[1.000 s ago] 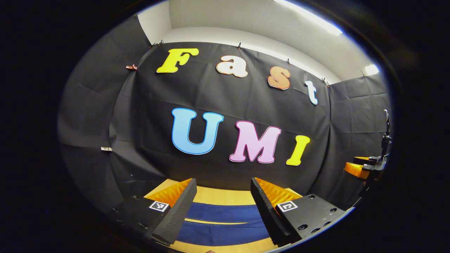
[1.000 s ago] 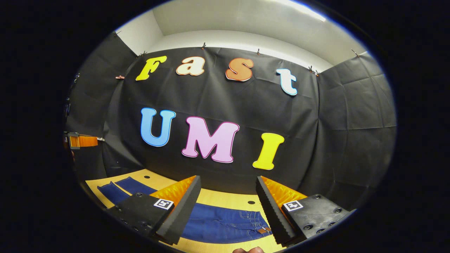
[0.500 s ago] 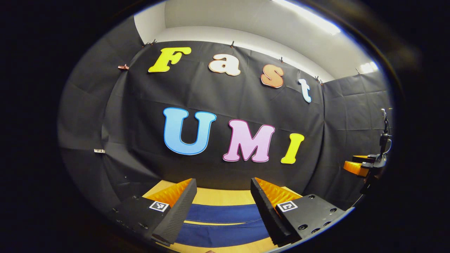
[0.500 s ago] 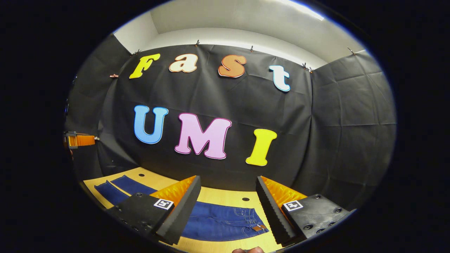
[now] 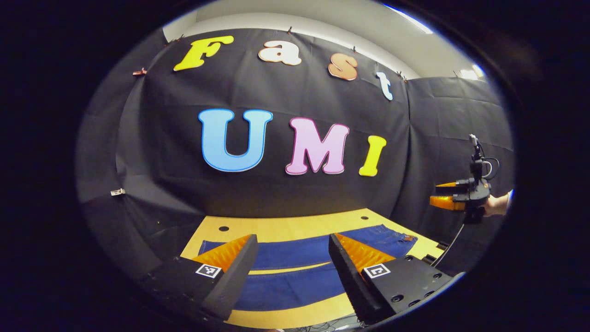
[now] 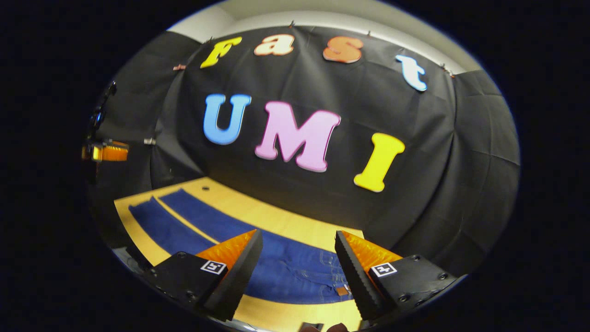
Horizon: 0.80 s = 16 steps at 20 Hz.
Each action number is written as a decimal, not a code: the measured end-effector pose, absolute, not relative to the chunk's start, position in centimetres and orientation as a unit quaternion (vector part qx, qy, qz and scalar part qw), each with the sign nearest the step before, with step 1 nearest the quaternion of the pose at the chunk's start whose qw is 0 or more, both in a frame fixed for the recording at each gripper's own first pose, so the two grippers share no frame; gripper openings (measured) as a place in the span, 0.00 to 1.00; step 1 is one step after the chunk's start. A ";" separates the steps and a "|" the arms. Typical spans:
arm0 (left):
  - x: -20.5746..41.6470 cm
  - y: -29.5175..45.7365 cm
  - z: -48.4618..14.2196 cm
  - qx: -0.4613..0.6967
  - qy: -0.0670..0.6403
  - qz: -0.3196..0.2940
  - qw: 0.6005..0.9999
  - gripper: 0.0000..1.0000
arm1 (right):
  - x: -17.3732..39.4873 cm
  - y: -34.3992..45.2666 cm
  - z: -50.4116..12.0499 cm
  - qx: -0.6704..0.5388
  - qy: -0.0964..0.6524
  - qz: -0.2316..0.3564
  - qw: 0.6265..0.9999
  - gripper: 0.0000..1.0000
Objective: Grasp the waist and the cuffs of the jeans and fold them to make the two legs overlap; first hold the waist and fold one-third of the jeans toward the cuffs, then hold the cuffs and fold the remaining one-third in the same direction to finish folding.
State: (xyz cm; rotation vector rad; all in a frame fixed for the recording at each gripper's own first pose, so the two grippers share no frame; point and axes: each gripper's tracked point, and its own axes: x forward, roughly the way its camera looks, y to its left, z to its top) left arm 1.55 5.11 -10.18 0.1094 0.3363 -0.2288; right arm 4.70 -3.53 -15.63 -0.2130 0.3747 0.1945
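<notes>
Right now the jeans [image 6: 276,272] lie flat on the counter [image 5: 286,226], legs side by side, ready for folding. The left claw [image 5: 290,244] hangs wide open, holding nothing, over the legs. The right claw [image 6: 297,240], also open and empty, waits above the waist at 6 o'clock.

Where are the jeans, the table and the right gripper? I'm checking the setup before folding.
jeans [image 6: 295,276], right gripper view, seat below the waist.
table [image 5: 286,228], left gripper view, bare far strip.
right gripper [image 6: 298,267], right gripper view, between its fingertips.
</notes>
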 end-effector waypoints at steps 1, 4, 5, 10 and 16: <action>1.6 6.6 -11.1 0.062 0.181 -0.112 0.975 0.96 | 5.1 -3.9 -16.8 -0.118 0.197 0.107 0.967 0.98; 1.6 8.5 -15.9 0.068 0.237 -0.138 0.959 0.96 | 5.7 -4.1 -20.9 -0.138 0.238 0.161 0.948 0.97; 1.8 8.9 -17.7 0.077 0.260 -0.151 0.951 0.96 | 5.9 -4.4 -23.0 -0.148 0.261 0.178 0.937 0.98; 2.9 10.4 -24.9 0.137 0.356 -0.190 0.905 0.96 | 5.8 -4.7 -33.6 -0.186 0.360 0.261 0.876 0.98; 1.1 12.2 -33.4 0.248 0.519 -0.298 0.762 0.96 | 2.5 -4.9 -44.9 -0.232 0.493 0.388 0.743 0.98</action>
